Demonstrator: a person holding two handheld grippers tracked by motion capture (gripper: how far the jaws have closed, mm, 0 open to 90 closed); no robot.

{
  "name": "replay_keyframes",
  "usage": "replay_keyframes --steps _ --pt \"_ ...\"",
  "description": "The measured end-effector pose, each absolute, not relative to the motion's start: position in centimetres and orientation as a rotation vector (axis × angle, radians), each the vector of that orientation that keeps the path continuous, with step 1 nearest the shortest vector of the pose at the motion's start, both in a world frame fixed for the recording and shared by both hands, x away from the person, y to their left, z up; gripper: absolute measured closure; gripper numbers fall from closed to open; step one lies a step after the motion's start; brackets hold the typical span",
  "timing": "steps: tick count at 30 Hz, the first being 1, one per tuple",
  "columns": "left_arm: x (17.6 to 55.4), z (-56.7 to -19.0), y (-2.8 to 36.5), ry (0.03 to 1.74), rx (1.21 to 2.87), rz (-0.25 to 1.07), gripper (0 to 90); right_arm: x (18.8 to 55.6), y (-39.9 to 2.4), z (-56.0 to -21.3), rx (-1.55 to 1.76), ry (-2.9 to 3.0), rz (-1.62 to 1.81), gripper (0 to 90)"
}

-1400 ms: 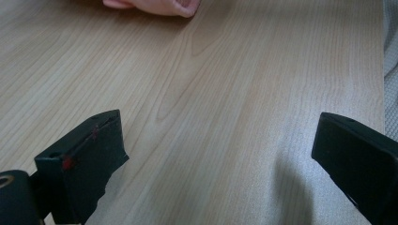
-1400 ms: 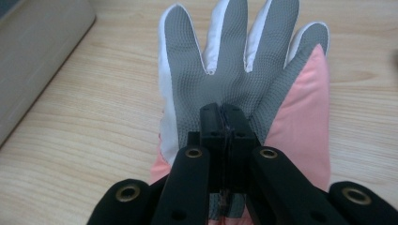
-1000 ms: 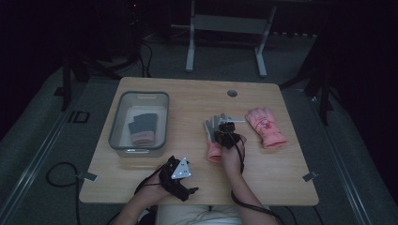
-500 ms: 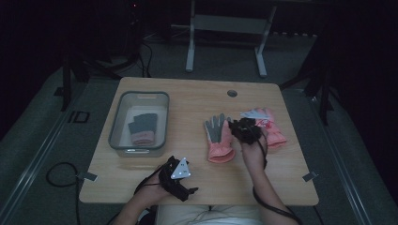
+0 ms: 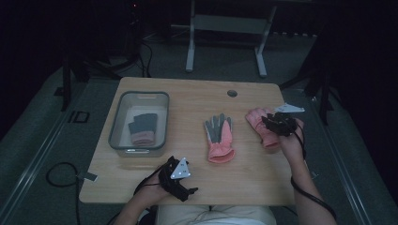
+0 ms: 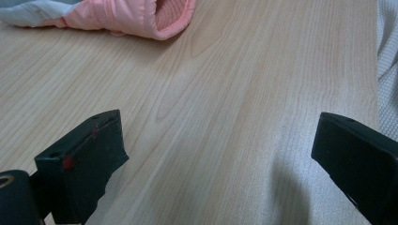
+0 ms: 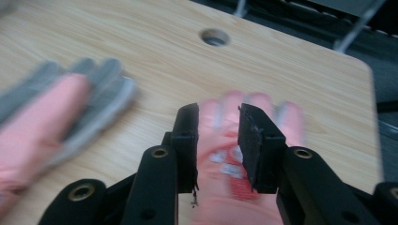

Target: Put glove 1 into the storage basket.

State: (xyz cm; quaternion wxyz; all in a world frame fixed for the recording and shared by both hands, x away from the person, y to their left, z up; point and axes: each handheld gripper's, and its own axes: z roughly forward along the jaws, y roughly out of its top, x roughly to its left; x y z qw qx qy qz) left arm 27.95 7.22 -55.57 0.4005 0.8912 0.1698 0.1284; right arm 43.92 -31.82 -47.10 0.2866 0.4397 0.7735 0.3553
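A pink glove with a grey palm [image 5: 219, 138] lies flat in the middle of the wooden table [image 5: 187, 98]. A second pink glove [image 5: 259, 123] lies to its right. My right gripper [image 5: 271, 122] hovers over this second glove. Its jaws have just been opening and stand a little apart, with nothing pinched between them. In the right gripper view my right gripper [image 7: 218, 122] has the blurred glove [image 7: 286, 117] below it and the grey-palmed glove [image 7: 61, 112] at the left. My left gripper [image 5: 189, 191] rests at the table's front edge. Its jaws are wide apart [image 6: 218, 140] over bare wood, and a pink cuff [image 6: 141, 16] lies ahead.
A clear plastic bin [image 5: 117, 126] stands at the table's left and holds a dark and pink glove [image 5: 142, 129]. A round cable hole [image 5: 232, 93] sits near the far edge. A metal stand [image 5: 225, 23] and cables are on the floor beyond the table.
My right gripper has moved right and slightly up, from the grey-palmed glove to above the right glove, and its jaws have parted. The left gripper has stayed put.
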Motion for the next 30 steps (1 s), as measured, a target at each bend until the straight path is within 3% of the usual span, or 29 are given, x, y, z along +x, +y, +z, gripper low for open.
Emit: replay_keyframes --steps 11,20,22,30 --pt "27.9 -55.6 7.3 0.428 2.25 0.331 2.6 47.2 -33.4 -48.5 1.213 2.104 0.841 53.1" --pt "27.9 -55.6 7.3 0.423 2.251 0.33 2.7 48.2 -33.7 -51.4 1.278 2.165 0.76 47.3" --pt "27.9 -55.6 7.4 0.425 2.251 0.33 2.7 48.4 -33.7 -51.9 1.296 2.191 0.757 47.7" --pt "27.9 -55.6 7.3 0.416 2.257 0.335 2.7 48.2 -33.1 -52.6 1.28 2.201 0.718 66.3"
